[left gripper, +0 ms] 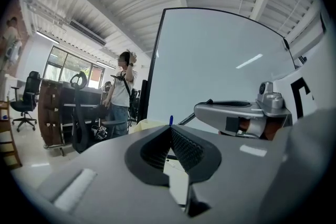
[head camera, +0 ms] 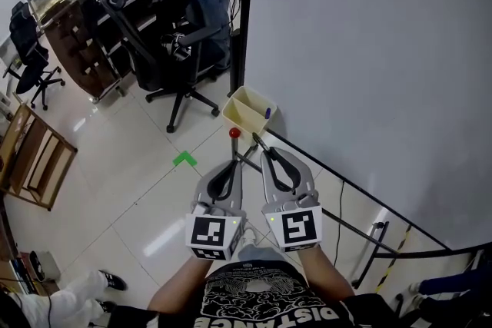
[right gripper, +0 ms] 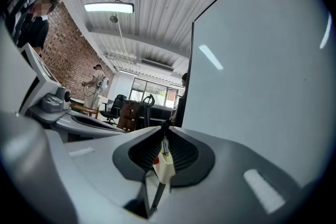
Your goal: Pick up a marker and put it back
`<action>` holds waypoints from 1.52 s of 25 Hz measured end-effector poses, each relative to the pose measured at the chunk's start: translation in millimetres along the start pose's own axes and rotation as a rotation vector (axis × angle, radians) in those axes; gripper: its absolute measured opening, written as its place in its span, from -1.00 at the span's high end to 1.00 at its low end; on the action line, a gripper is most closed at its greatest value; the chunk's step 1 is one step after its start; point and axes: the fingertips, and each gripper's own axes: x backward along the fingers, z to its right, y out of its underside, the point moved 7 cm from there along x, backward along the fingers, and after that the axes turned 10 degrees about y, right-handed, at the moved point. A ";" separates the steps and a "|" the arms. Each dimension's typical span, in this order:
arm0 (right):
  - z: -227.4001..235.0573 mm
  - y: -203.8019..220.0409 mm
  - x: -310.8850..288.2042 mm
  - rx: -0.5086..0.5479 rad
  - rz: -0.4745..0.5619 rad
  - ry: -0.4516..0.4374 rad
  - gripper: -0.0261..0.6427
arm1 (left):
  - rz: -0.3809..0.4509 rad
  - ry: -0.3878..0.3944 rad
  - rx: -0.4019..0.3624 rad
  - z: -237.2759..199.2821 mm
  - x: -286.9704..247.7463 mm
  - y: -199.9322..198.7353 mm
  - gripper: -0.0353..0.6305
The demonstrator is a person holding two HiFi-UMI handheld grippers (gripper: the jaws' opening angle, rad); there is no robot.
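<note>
So both grippers are hanging side by side just off the bottom edge of the whiteboard (head camera: 369,73), pointed at the little yellow tray (head camera: 238,119) that sits at its lower left corner. The blue marker (head camera: 267,112) is standing in that tray against its right-hand wall, tip poking up, with nothing touching it. Pickup hasn't started, I'd say.

The left gripper (head camera: 233,164) has its fingers clenched tip to tip with nothing between them; its own view shows only floor through the gap. The right gripper (head camera: 260,146) is squeezed together too. There's a pale sliver and a dark line in its slit, but that reads to me as the tray and stand seen through the gap, not something held.

Stuff I'd worry about:
- Going in with the jaws clenched. They'd just poke the marker and shove it down or flat into the tray.
- Only a short bit of marker shows above the rim, so a low or crooked grab probably catches the tray wall and drags the whole tray off its corner.
- It's a skinny round barrel, so a pinch near the end likely lets it swivel or slip.
- The two grippers are nearly touching, and there's a red knob thing (head camera: 234,133) right past the left tips, so it would be easy to clip one while reaching.
</note>
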 end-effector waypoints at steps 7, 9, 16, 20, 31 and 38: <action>6.0 13.2 -26.8 0.021 -0.065 -0.022 0.82 | -0.014 -0.023 0.008 -12.0 -15.1 2.1 0.88; 6.0 17.8 -33.5 0.031 -0.086 -0.029 0.82 | -0.015 -0.029 0.012 -15.4 -17.8 2.9 0.88; 5.8 36.6 -53.5 0.049 -0.143 -0.062 0.82 | -0.016 -0.037 0.011 -22.3 -28.4 4.3 0.88; 2.9 45.8 -58.8 0.049 -0.164 -0.070 0.82 | -0.022 -0.045 0.012 -24.7 -28.0 6.0 0.88; -6.7 59.2 -63.1 0.063 -0.174 -0.071 0.81 | -0.029 -0.064 0.012 -29.4 -21.1 7.3 0.88; -6.8 67.5 -70.1 0.069 -0.185 -0.073 0.81 | -0.038 -0.070 0.018 -32.7 -25.8 11.7 0.88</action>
